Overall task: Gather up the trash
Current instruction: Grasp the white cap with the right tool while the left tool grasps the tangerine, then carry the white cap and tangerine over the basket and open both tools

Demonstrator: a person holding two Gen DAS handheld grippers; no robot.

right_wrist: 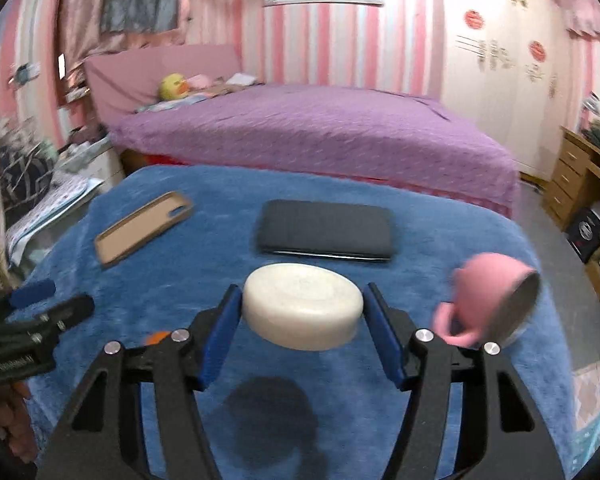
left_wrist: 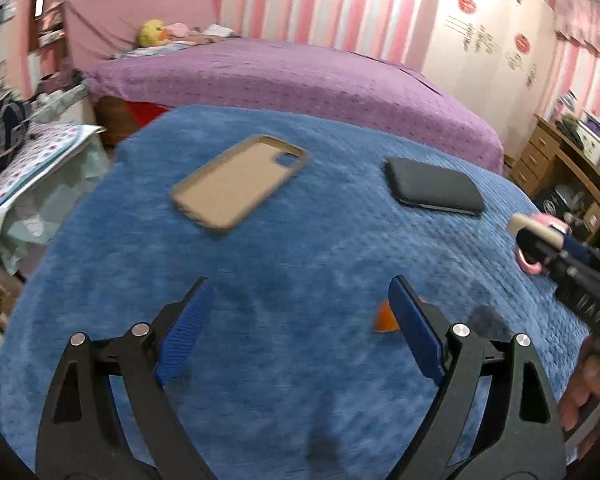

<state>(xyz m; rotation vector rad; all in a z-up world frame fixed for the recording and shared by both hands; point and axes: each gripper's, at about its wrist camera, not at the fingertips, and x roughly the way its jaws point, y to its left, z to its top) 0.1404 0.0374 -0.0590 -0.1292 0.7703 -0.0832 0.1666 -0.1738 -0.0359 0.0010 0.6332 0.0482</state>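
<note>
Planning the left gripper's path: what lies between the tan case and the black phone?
Only bare blue blanket between tan case and black phone, in both views.

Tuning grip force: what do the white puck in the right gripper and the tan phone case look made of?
Cream-white round puck: matte, smooth, rounded edges, no gloss; looks like soap or dense foam, can't tell which. Tan rectangular phone case: matte, thin raised rim, camera cutout; probably silicone or soft plastic.
</note>
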